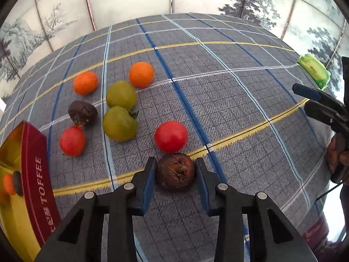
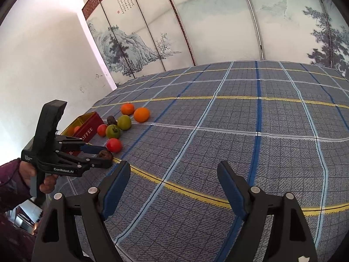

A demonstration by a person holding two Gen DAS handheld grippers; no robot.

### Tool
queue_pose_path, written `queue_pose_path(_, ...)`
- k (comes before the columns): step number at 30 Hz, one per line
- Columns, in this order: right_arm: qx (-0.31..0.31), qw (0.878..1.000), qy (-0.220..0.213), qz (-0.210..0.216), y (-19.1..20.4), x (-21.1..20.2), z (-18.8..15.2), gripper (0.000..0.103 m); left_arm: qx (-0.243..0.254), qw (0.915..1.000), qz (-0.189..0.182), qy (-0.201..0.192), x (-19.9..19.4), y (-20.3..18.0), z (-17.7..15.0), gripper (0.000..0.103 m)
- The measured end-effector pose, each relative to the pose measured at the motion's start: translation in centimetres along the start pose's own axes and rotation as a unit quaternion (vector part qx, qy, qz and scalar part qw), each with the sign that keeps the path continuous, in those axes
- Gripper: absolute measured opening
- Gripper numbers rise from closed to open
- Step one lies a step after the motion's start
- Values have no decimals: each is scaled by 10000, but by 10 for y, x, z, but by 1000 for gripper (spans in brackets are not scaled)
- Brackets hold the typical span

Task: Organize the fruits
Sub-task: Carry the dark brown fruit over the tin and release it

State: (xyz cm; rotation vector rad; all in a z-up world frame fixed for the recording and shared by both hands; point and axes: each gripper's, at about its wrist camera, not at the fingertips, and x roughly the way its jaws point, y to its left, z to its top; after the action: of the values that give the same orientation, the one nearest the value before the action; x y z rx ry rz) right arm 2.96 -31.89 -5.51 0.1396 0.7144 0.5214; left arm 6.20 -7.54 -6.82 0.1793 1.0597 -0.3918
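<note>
A dark brown wrinkled fruit [image 1: 175, 172] rests on the plaid tablecloth, and my left gripper [image 1: 175, 160] is shut on it, a blue pad pressing each side. Just beyond it lies a red tomato [image 1: 171, 136]. Further left are a second red tomato [image 1: 72, 140], two green persimmons [image 1: 120, 124], two oranges [image 1: 141, 74] and another dark fruit [image 1: 82, 112]. A red toffee tin [image 1: 39, 174] at the left edge holds an orange fruit and a dark one. My right gripper [image 2: 173, 164] stands open over bare cloth, with nothing between its fingers.
A green packet [image 1: 314, 71] lies near the table's far right edge. A painted folding screen [image 2: 218, 21] stands behind the table. In the right wrist view a person's hand [image 2: 47, 183] grips the left tool's handle.
</note>
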Motion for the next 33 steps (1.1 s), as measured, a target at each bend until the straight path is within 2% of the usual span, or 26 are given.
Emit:
queue_pose_path(2, -55, 10000, 18, -59, 2, 2, 0, 80, -158, 9998, 53, -58, -8, -3, -1, 37)
queue_pose_path(7, -303, 9989, 236, -278, 11, 12, 0, 85, -310, 9974, 517, -392, -45, -14, -10, 37)
queue_pose_path(15, -230, 9968, 527, -563, 6, 23, 0, 89, -545, 9937, 703, -680, -88, -11, -21, 37)
queue_pose_path(21, -197, 9921, 898, -853, 4, 37, -1, 91, -618, 9900, 969, -818, -105, -2, -31, 37)
queue_pose_path(33, -491, 9859, 1119, -1145, 13, 44, -3, 99, -847, 9806, 1472, -980, -124, 30, -48, 37)
